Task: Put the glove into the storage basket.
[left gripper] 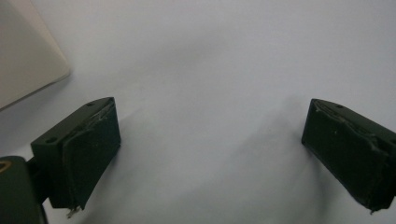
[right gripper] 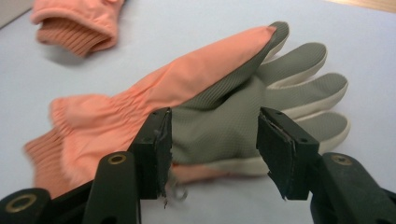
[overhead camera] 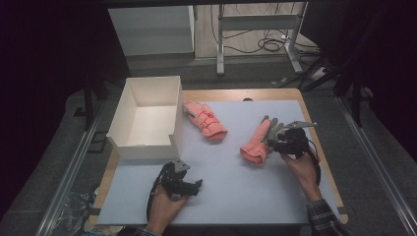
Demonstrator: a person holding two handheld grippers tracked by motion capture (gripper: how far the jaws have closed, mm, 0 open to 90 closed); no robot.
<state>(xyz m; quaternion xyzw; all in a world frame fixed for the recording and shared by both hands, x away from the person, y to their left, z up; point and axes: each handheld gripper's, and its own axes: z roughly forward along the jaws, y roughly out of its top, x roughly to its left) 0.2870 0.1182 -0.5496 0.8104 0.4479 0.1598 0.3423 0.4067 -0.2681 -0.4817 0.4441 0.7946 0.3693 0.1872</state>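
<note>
While unlabelled, the glove [right gripper: 205,107] sits between right gripper [right gripper: 212,154] fingers.

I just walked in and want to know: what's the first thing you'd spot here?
Two bright orange gloves on the pale mat: one glove beside the white box, the other glove at the right hand-held gripper, whose open jaws sit around its grey palm. The left hand-held gripper is open over bare mat.

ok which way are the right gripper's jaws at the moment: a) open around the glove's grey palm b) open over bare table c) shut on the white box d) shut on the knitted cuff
a: the right gripper has its jaws apart on either side of the grey palm of the nearer glove.
</note>
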